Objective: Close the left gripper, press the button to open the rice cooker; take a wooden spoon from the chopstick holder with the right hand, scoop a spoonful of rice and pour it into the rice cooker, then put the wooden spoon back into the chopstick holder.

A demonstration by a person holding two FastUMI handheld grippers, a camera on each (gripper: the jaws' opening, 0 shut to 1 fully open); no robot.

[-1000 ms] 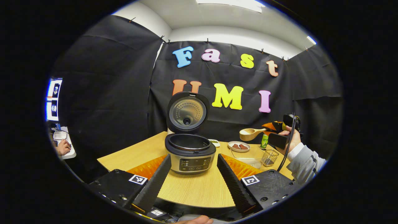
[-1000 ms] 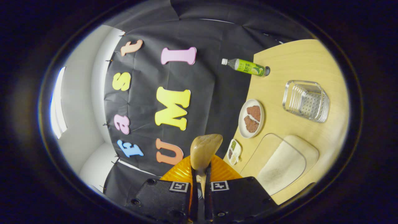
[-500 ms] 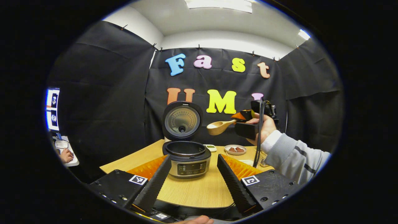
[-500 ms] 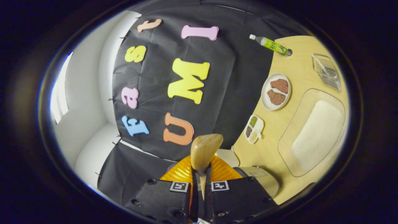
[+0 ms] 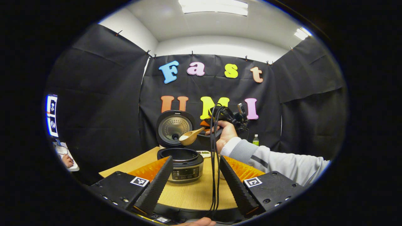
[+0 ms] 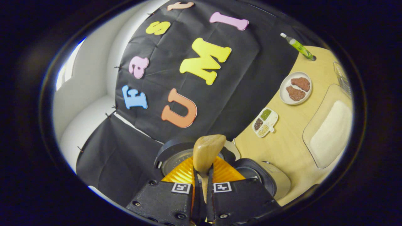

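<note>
- Right claw (image 6: 202, 185) is clamped on the spoon (image 5: 189, 137) handle, its bowl hanging above the open cooker (image 5: 183, 160) on the counter (image 5: 194, 194).
- Left claw (image 5: 194, 182) is wide and holds nothing, well back from the cooker.
- Judged best: centre the bowl over the pot, then roll the wrist slowly so rice falls inside the rim.

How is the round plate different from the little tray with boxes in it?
The plate is round and holds two reddish-brown pieces; the tray is squarish, smaller, and split into compartments of green, dark and pale bits. The plate lies nearer the bottle; the tray lies nearer the rice cooker. Both are white and lie flat on the table.
</note>
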